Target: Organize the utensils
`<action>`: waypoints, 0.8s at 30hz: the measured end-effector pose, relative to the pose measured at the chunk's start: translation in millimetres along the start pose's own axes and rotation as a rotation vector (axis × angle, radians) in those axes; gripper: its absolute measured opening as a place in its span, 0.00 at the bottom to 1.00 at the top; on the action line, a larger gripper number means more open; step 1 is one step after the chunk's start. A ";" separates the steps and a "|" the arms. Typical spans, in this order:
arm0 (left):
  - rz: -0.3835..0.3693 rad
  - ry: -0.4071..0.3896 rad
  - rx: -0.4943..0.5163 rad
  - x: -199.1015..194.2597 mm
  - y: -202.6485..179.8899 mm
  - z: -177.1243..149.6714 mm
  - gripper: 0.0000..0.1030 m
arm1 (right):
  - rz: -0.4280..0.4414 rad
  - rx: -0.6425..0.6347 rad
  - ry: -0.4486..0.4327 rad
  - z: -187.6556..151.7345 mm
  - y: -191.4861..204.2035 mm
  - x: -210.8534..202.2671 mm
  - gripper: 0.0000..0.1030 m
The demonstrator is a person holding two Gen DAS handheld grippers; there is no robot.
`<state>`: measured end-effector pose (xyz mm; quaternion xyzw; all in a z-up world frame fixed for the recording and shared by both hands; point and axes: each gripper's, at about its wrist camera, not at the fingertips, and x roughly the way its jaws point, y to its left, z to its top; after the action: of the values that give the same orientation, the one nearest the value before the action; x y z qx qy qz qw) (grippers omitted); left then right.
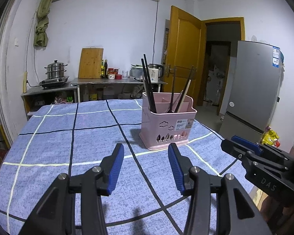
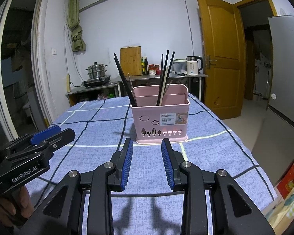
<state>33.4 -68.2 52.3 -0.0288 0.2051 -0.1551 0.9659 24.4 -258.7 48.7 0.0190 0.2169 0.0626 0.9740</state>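
A pink utensil basket (image 1: 166, 129) (image 2: 159, 121) stands upright on the blue checked tablecloth. Black chopsticks (image 1: 149, 86) (image 2: 125, 82) lean in its left compartment. More dark and pale sticks (image 1: 184, 90) (image 2: 165, 76) lean in its right compartment. My left gripper (image 1: 146, 146) hovers over the cloth just short of the basket, open, with nothing between its blue pads. My right gripper (image 2: 146, 141) sits right in front of the basket, open and empty too. Each gripper shows from the side in the other's view: the right gripper (image 1: 243, 143) and the left gripper (image 2: 54, 132).
The table with the checked cloth (image 1: 68, 146) (image 2: 215, 156) fills the foreground. Behind it a steel counter (image 2: 166, 76) carries a steamer pot (image 2: 97, 70), cutting board, bottles and kettle (image 2: 193, 65). A fridge (image 1: 254, 82) and an open wooden door (image 2: 221, 49) stand to the right.
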 end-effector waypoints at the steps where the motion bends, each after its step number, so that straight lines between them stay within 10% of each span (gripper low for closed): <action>1: 0.001 0.001 -0.003 0.0 0.9 -0.3 0.47 | -0.001 -0.001 0.000 0.0 0.0 -0.2 0.30; 24: 0.017 0.016 -0.014 3.3 2.3 -2.9 0.47 | -0.005 -0.006 0.014 0.1 3.9 -1.1 0.30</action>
<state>35.8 -67.1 48.1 -0.0324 0.2143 -0.1460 0.9653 23.1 -255.0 49.5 0.0149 0.2234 0.0609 0.9727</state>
